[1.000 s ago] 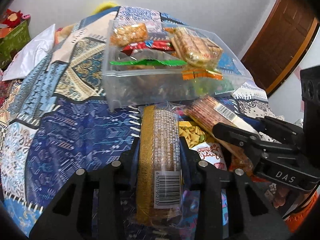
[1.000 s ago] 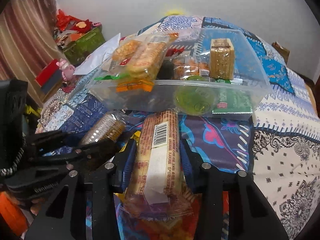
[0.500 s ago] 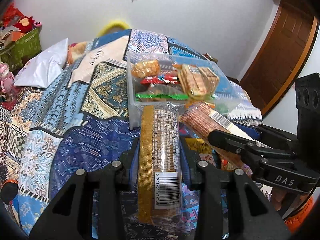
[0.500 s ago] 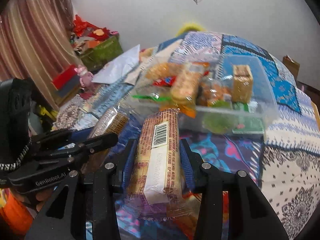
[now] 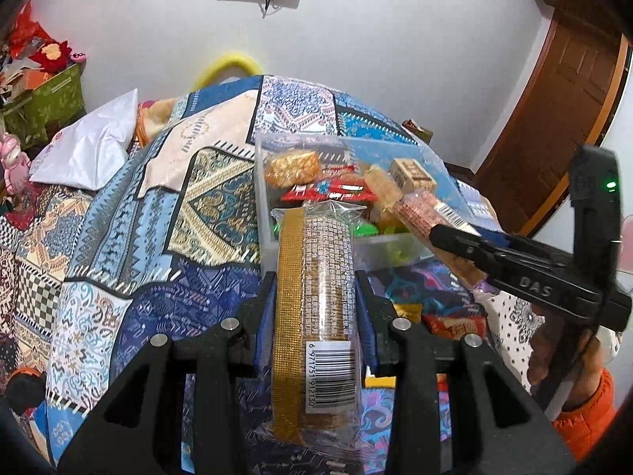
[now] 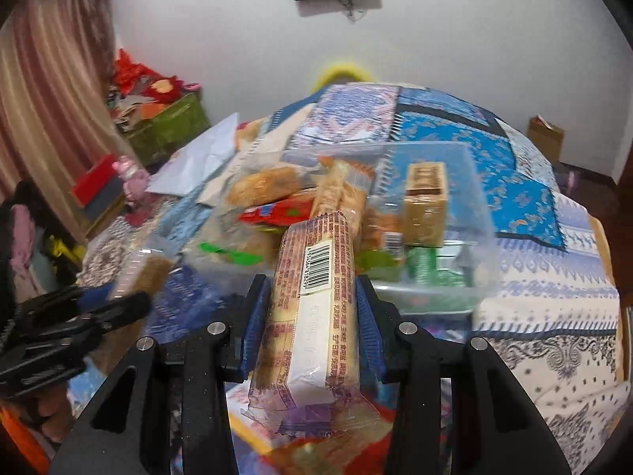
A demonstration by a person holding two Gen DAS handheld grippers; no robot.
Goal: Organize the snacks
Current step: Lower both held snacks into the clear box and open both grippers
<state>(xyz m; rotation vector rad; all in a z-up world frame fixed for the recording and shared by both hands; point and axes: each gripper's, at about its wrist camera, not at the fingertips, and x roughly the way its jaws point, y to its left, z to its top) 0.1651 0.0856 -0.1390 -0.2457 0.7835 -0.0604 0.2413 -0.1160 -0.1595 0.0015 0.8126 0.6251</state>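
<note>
Both jaws clamped: my left gripper [image 5: 316, 297] pinches a gold-striped cracker pack [image 5: 314, 316], my right gripper [image 6: 308, 304] a pink biscuit pack [image 6: 312, 316], both near the clear bin [image 5: 379, 243] w/ snacks on the bedspread [image 5: 158, 206]. Only left cam shows a door [image 5: 554, 118] at far right; only right cam shows a curtain [image 6: 43, 118] at left.

1. The snack bin [image 5: 269, 237] sits on the bed quilt [image 5: 130, 245], at 12 o'clock from both grippers.
2. The pillow [image 5: 91, 150] lies at 10 o'clock, behind the quilt's left part.
3. The door [image 5: 554, 118] stands at 2 o'clock.
4. Loose packets [image 5: 455, 324] lie before the bin, at 4 o'clock.
</note>
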